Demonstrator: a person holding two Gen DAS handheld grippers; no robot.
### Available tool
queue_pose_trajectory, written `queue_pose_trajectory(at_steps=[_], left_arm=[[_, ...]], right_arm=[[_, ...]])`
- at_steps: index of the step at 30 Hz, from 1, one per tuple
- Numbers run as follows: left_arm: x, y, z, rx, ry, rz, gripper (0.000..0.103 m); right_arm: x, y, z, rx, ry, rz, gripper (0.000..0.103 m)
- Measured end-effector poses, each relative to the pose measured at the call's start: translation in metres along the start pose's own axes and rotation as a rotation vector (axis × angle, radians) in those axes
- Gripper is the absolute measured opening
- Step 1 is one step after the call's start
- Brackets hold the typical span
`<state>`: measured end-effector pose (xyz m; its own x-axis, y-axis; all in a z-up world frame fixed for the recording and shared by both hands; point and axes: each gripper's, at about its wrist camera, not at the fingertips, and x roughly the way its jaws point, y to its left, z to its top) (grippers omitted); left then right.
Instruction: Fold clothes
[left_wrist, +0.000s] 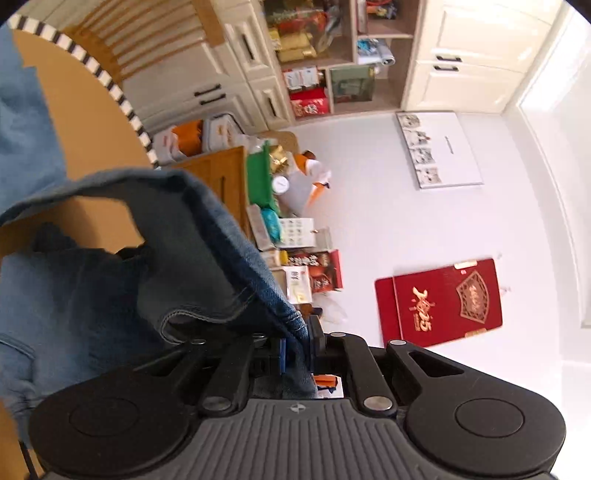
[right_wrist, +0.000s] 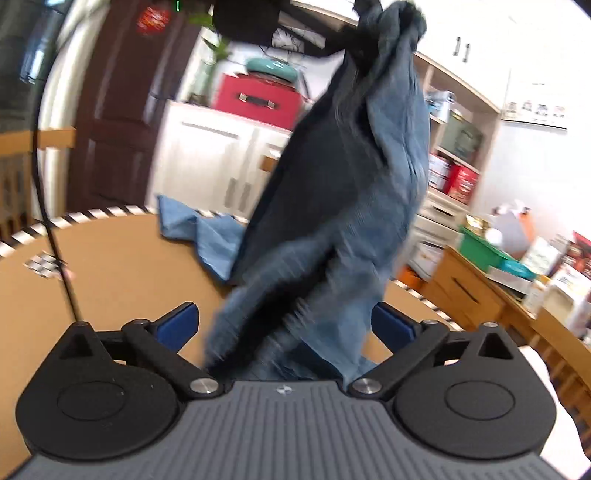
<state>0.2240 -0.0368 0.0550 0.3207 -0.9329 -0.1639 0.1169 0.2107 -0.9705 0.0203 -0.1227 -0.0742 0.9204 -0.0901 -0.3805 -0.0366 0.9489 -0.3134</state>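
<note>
Left wrist view: blue jeans (left_wrist: 110, 288) hang over the round brown table (left_wrist: 81, 110), their hemmed edge pinched tight in the closed left gripper (left_wrist: 295, 350). Right wrist view: the right gripper (right_wrist: 284, 325) gapes wide, blue pads (right_wrist: 177, 325) apart, with the lifted denim draped between them, unclamped.

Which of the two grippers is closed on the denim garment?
The left gripper: its jaws are pinched together on the denim garment. The right gripper differs: its blue pads stand wide apart, the cloth only hanging between them.
</note>
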Motion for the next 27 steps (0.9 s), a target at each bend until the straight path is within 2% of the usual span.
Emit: queue_pose_trajectory(at_steps=[2, 3, 4, 6, 8, 13, 19, 22, 27], left_arm=[[0.003, 0.001, 0.0, -0.001, 0.001, 0.01, 0.011], [-0.001, 0.0, -0.001, -0.005, -0.003, 0.015, 0.011], [-0.006, 0.001, -0.002, -0.002, -0.01, 0.026, 0.01], [-0.023, 0.007, -0.004, -0.009, -0.041, 0.045, 0.009], [-0.047, 0.015, -0.006, -0.024, -0.083, 0.059, 0.009], [-0.107, 0.026, -0.009, -0.088, -0.158, 0.061, 0.011], [-0.169, 0.025, -0.024, -0.168, -0.202, 0.029, 0.01], [-0.179, 0.018, -0.029, -0.163, -0.198, 0.002, 0.01], [-0.189, 0.022, -0.035, -0.23, -0.226, -0.029, 0.01]], right_arm=[[0.011, -0.003, -0.004, -0.007, 0.033, -0.025, 0.084], [0.015, -0.012, -0.002, 0.034, 0.066, 0.013, 0.055], [0.019, -0.021, -0.001, 0.075, 0.099, 0.052, 0.019], [0.023, -0.042, 0.002, 0.165, 0.151, 0.108, 0.014], [0.014, -0.063, 0.008, 0.161, 0.148, 0.14, 0.012], [-0.034, -0.124, 0.043, 0.107, 0.034, 0.157, 0.01], [-0.064, -0.194, 0.119, 0.066, -0.056, 0.158, 0.006], [-0.065, -0.198, 0.145, -0.024, -0.073, 0.155, 0.005], [-0.056, -0.196, 0.173, 0.024, -0.047, 0.182, 0.005]])
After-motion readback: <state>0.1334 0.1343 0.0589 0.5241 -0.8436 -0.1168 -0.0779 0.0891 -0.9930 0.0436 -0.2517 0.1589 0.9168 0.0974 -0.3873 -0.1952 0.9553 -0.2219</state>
